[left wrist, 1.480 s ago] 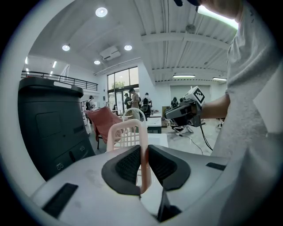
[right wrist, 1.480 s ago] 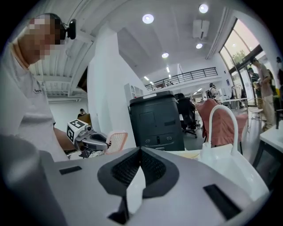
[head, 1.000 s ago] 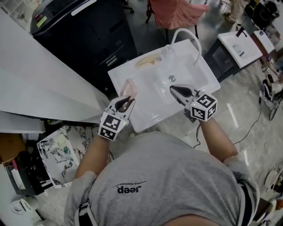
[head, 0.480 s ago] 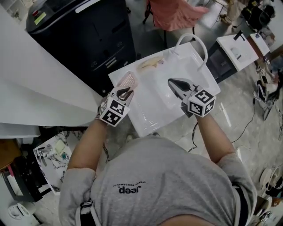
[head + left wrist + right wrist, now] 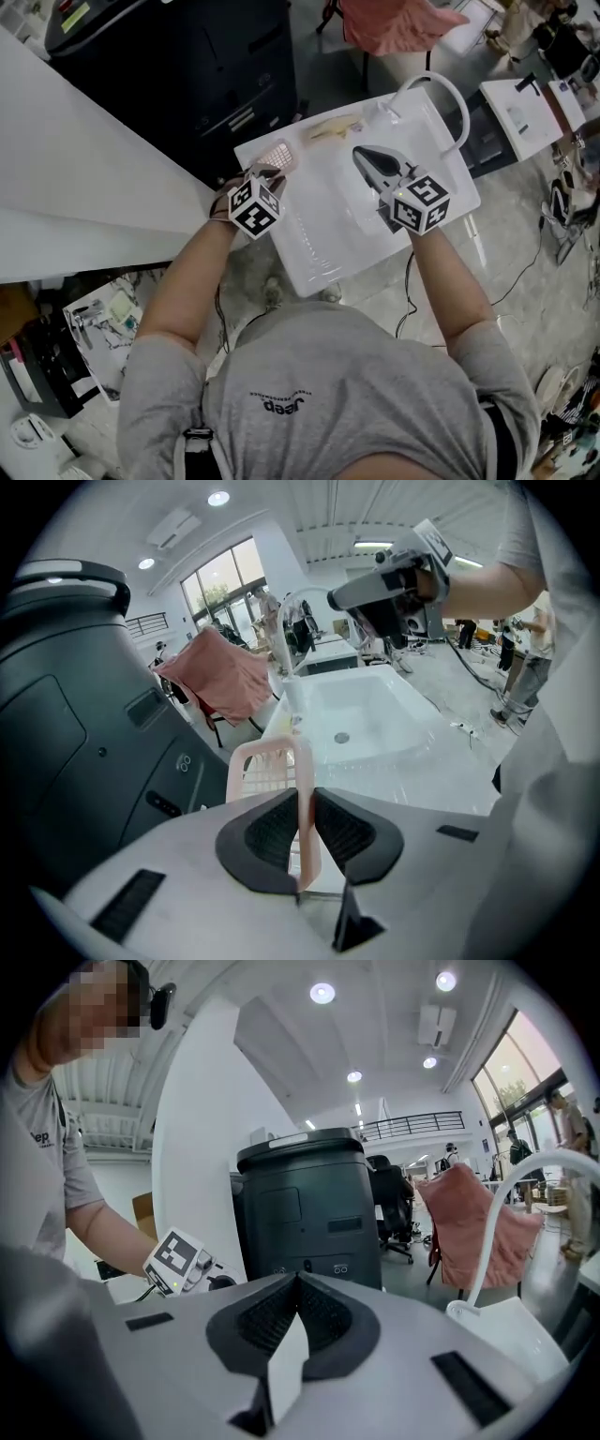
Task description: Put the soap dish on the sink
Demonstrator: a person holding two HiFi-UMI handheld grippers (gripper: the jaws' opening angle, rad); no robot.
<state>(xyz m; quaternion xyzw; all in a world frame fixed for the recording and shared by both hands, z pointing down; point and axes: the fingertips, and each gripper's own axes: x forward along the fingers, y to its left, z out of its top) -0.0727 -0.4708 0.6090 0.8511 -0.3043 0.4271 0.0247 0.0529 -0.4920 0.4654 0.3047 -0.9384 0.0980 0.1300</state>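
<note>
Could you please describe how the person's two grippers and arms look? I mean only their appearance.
The left gripper and the right gripper have light grey bodies with black, ribbed, pointed jaw pads. The left cube and the right cube are white with black square markers. The person wears a grey short-sleeved T-shirt; the forearms are uncovered.

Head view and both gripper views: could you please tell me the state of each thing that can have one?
Pink slotted plastic soap dish: held on edge by the white ceramic sink at its left rim; whether it touches is unclear.
Left hand-held gripper: shut on the soap dish.
Right hand-held gripper: shut, nothing between its jaws.
White curved faucet: no water running.
</note>
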